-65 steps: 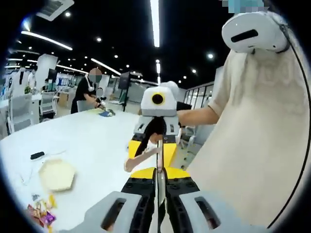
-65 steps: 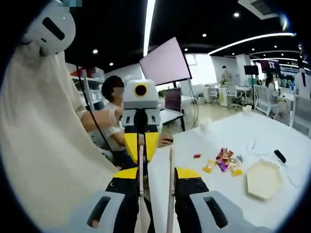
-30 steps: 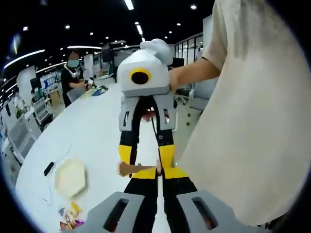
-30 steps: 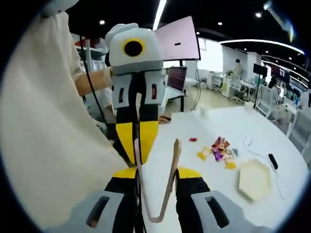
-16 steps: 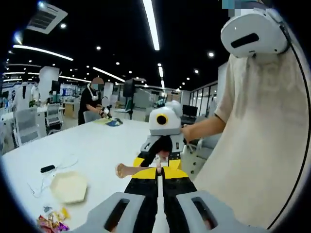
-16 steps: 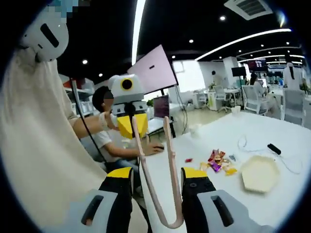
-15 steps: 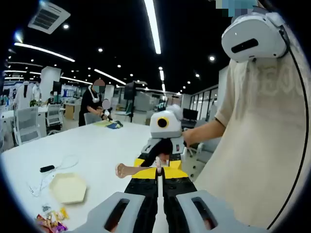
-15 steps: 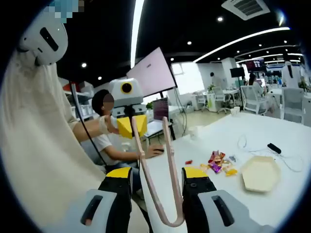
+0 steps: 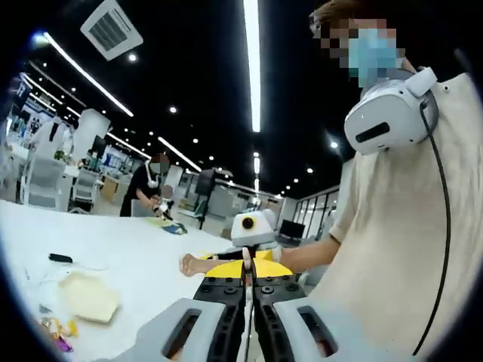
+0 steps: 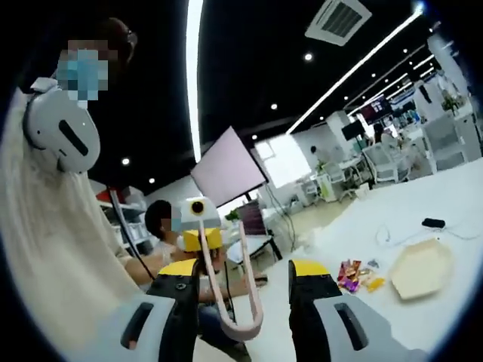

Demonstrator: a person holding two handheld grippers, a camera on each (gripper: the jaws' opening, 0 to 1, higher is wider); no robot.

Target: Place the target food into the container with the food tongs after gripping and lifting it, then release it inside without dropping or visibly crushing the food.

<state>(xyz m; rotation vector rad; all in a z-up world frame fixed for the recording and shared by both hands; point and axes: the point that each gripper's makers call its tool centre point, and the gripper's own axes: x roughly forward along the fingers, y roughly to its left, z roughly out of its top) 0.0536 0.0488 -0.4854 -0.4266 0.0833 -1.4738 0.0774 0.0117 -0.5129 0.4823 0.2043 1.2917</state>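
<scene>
Pink food tongs [image 10: 235, 302] sit between my right gripper [image 10: 245, 290] jaws, loop end low, arms rising up; jaws stand wide on either side of them, and I can't tell whether the pads press them. Left of them, my left gripper's far body [image 10: 198, 224] faces me. Right of the tongs, on the white table [image 10: 453, 192]: wrapped snacks [image 10: 355, 276], then the cream hexagonal container [image 10: 419, 267] just beside, a black device [image 10: 433, 222] further back.

Left gripper view, left to right: snacks [image 9: 53, 330] at the table edge, container [image 9: 89, 296] near them, black device [image 9: 59, 259] behind. My left gripper [image 9: 249, 290] jaws are closed tight, nothing visible between. A tan tong tip [image 9: 190, 265] pokes out just left of the jaws, past them. Right gripper's body [image 9: 253, 228] sits beyond.
</scene>
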